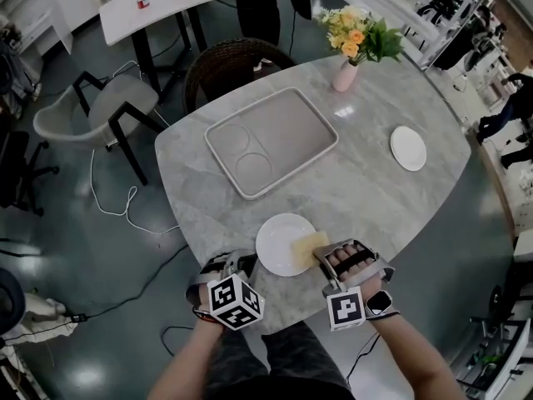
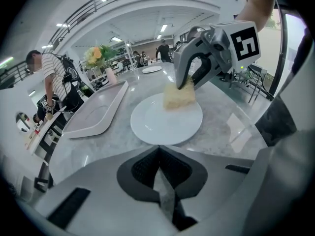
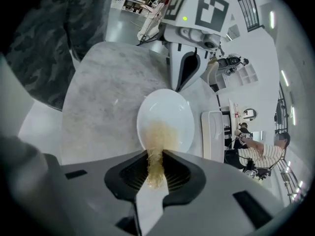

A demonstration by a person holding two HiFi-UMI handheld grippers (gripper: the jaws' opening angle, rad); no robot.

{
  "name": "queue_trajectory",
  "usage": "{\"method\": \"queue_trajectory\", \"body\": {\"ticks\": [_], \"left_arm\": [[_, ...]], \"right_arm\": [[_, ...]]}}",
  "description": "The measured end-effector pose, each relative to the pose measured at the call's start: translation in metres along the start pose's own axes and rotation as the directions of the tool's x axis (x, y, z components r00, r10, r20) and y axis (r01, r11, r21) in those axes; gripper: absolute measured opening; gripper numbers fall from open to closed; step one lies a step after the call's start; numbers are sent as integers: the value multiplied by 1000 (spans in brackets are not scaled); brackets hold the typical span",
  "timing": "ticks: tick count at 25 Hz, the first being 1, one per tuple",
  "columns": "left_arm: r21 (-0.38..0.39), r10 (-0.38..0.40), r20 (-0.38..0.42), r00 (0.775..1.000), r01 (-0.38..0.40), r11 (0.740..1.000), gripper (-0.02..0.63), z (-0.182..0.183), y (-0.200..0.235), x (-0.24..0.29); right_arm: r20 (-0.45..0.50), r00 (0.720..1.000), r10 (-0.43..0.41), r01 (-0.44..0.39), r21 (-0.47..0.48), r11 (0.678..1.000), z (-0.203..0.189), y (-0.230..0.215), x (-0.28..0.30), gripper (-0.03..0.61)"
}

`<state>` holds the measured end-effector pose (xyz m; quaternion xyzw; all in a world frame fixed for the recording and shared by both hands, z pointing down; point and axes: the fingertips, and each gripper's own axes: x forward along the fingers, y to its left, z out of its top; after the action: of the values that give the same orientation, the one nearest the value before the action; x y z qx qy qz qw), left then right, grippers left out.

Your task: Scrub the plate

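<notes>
A white plate [image 1: 279, 242] lies near the front edge of the marble table [image 1: 366, 198]. My right gripper [image 1: 321, 256] is shut on a yellow sponge [image 1: 306, 245], which rests on the plate's right part. In the right gripper view the sponge [image 3: 158, 137] runs from between the jaws onto the plate [image 3: 170, 113]. My left gripper [image 1: 246, 262] hovers at the plate's near left edge, shut and holding nothing. In the left gripper view the plate [image 2: 162, 124] lies just ahead of the jaws, with the sponge [image 2: 178, 97] under the right gripper [image 2: 189, 80].
A grey tray [image 1: 271, 140] with two round recesses sits mid-table. A second small white plate [image 1: 408, 148] lies at the right and a pink vase of flowers [image 1: 345, 73] at the back. A wicker chair [image 1: 237, 61] stands behind the table. People stand in the background.
</notes>
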<state>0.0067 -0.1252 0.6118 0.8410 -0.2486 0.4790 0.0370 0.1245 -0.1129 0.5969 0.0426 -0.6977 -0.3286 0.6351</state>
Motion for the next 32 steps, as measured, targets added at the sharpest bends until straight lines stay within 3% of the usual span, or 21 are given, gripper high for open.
{"method": "queue_trajectory", "body": {"ticks": [14,22,32], "left_arm": [[3,-8,0,1000,8,1000,11,0,-3,1],[-8,-2,-1,1000,2,1000,11,0,-3,2],[-4,5,-6,1000,-5,1000,11,-1,-4,0]], "right_arm": [[180,978,103,-83,-118,990,70,17,-7,75],[217,976,24,10,-158,987,82,-23,13,75],[167,984,-54,79,-147,986,71,-71,37,75]]}}
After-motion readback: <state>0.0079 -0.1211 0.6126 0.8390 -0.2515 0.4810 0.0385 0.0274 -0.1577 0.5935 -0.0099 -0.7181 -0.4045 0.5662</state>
